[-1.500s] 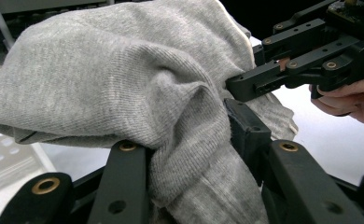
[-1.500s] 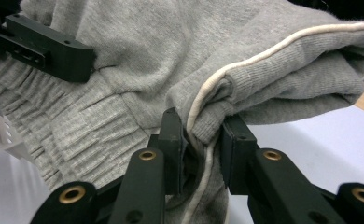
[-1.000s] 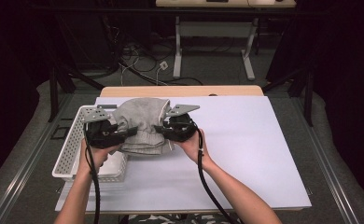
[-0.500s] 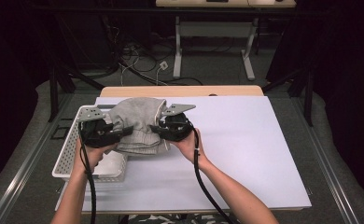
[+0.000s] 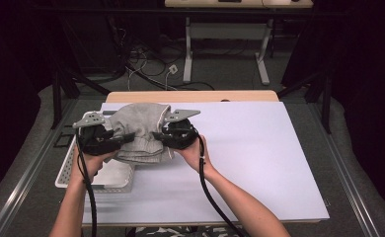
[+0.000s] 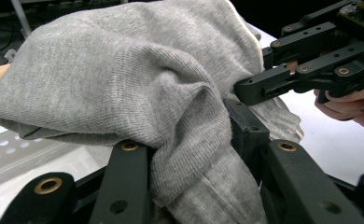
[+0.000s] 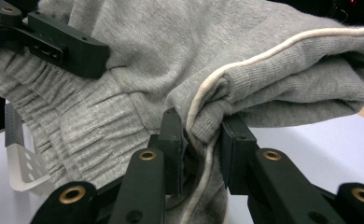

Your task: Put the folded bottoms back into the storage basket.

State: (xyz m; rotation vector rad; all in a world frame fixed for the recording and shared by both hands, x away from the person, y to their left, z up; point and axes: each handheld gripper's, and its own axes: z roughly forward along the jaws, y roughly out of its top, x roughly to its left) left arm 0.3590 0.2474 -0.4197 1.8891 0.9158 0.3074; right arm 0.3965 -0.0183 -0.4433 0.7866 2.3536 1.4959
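Left gripper (image 5: 126,138) and right gripper (image 5: 157,136) each clamp a fold of the grey knit garment (image 5: 140,132), which we hold bunched between them above the white table (image 5: 259,158). We note ribbed, gathered fabric beside the left gripper (image 7: 84,58) and a pale cream piping seam running through the right gripper (image 7: 203,154). Below the left gripper sits a white perforated basket (image 5: 67,173).

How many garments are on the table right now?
1: a grey garment held up between the left gripper and right gripper, above the white basket. More may lie hidden beneath it.
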